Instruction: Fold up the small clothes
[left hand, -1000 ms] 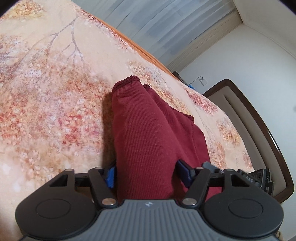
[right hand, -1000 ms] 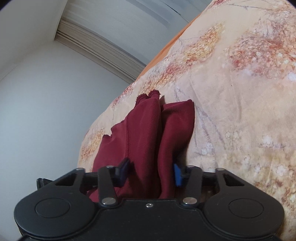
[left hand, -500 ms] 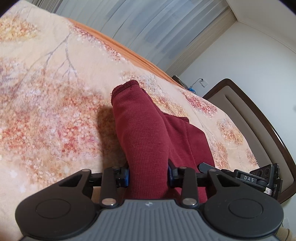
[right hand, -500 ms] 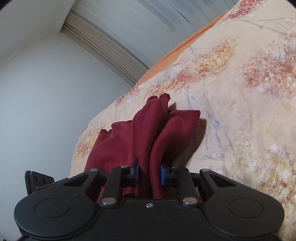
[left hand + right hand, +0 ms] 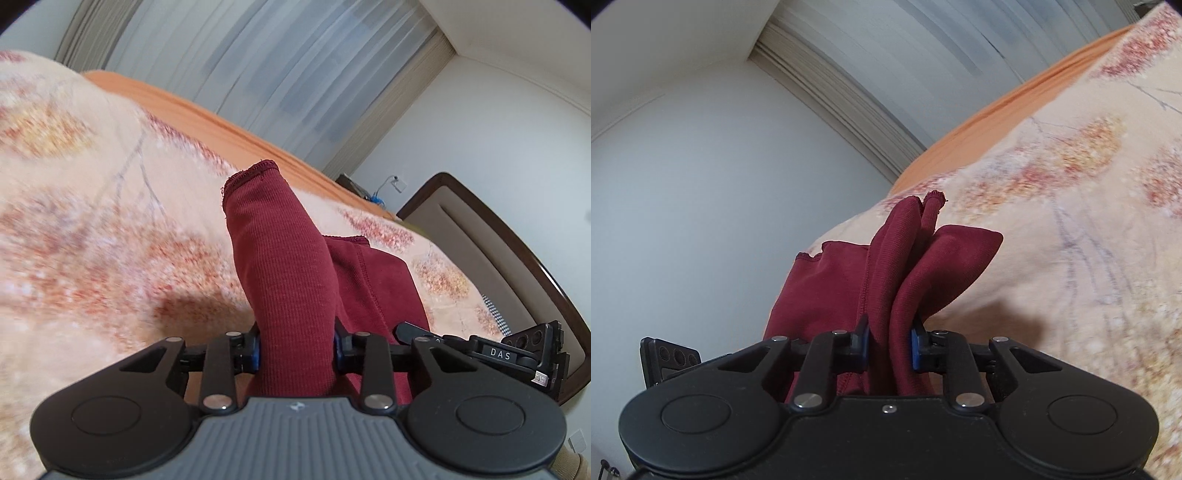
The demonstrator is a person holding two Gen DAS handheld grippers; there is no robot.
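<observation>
Peach-coloured bedspread with a red and gold blossom print (image 5: 110, 229) fills the lower part of both views, and everything else is placed against it. Along its far edge runs a plain orange strip of sheet (image 5: 207, 122), and beyond that hang pale grey-blue sheer curtains (image 5: 258, 66) on a white wall. At one side of the bedspread, in the left wrist view, stands a padded beige headboard with a dark wooden frame (image 5: 491, 240).

Over the bedspread is the dark red ribbed knit garment (image 5: 291, 273), partly lifted off the cover; a shadow falls on the print beneath it. Its hemmed, stitched end points toward the far edge of the bedspread, and a flatter part with a visible seam spreads beside the raised fold. In the right wrist view the garment (image 5: 901, 273) bunches into several upright folds, with one rounded corner drooping toward the blossom print.

Both black two-finger tongs hold this cloth. The left gripper (image 5: 297, 349) has its blue-padded fingers pressed against both sides of a thick fold. The right gripper (image 5: 889, 343) pinches another gathered fold the same way, its body also showing at the edge of the left wrist view.
</observation>
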